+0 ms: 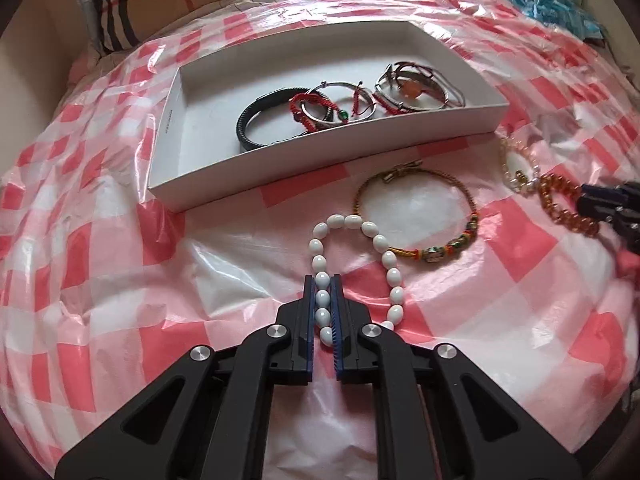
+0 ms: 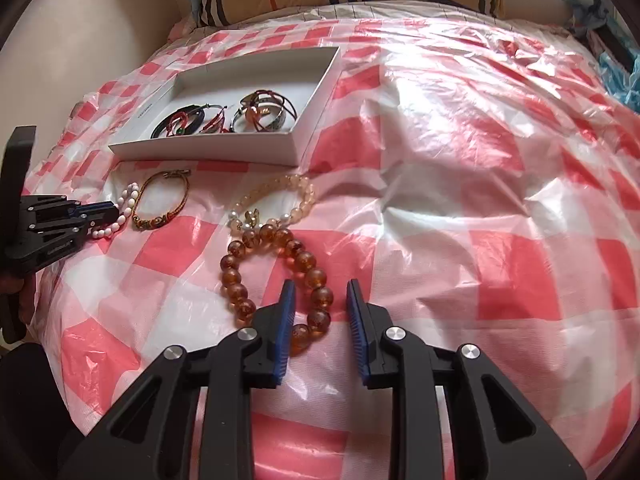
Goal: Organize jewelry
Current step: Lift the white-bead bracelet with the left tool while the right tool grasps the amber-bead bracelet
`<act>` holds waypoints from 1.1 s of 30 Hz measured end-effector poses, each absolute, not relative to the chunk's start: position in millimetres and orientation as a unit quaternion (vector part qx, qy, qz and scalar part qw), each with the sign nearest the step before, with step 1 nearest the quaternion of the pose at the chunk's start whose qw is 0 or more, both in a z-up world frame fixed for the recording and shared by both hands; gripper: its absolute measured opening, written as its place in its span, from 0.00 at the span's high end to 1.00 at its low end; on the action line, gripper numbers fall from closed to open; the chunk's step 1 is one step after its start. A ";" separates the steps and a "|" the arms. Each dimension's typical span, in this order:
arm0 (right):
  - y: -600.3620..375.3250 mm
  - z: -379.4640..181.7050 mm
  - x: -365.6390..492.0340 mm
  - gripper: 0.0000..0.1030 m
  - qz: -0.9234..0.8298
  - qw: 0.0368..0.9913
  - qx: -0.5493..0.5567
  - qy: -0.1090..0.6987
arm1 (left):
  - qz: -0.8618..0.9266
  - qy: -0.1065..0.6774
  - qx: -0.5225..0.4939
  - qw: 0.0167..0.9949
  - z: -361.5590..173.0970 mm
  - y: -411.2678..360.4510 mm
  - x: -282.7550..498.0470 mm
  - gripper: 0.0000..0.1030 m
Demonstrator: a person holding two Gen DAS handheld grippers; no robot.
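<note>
L tongs (image 1: 323, 282) clamped on white bead bracelet (image 1: 390, 260). R tongs (image 2: 320, 292) open, straddling amber bead bracelet (image 2: 236, 292). White tray (image 1: 168, 120) w/ bangles behind.

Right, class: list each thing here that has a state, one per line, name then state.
Left gripper: shut on white bead bracelet.
Right gripper: open, fingers either side of amber bead bracelet.
White box: open, holding bracelets.
Gold cord bracelet: lying outside box.
Pale bead bracelet: lying outside box.
</note>
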State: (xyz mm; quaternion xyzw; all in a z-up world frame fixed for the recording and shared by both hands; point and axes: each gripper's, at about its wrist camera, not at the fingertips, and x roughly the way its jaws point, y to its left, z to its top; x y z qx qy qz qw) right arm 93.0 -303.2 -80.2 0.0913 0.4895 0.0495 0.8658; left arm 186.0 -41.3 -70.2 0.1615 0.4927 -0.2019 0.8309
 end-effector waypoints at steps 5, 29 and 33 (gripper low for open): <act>-312.3 -64.9 81.9 0.88 0.081 0.866 0.163 0.466 | -0.238 0.466 0.080 0.849 -38.8 -28.7 172.2 0.93; -276.9 16.3 114.8 0.88 0.154 0.892 0.215 0.366 | -0.272 0.408 0.000 0.872 -1.0 -32.1 173.1 0.93; -271.1 21.7 128.5 0.88 0.158 0.895 0.212 0.359 | -0.275 0.401 -0.003 0.874 3.4 -36.7 183.0 0.93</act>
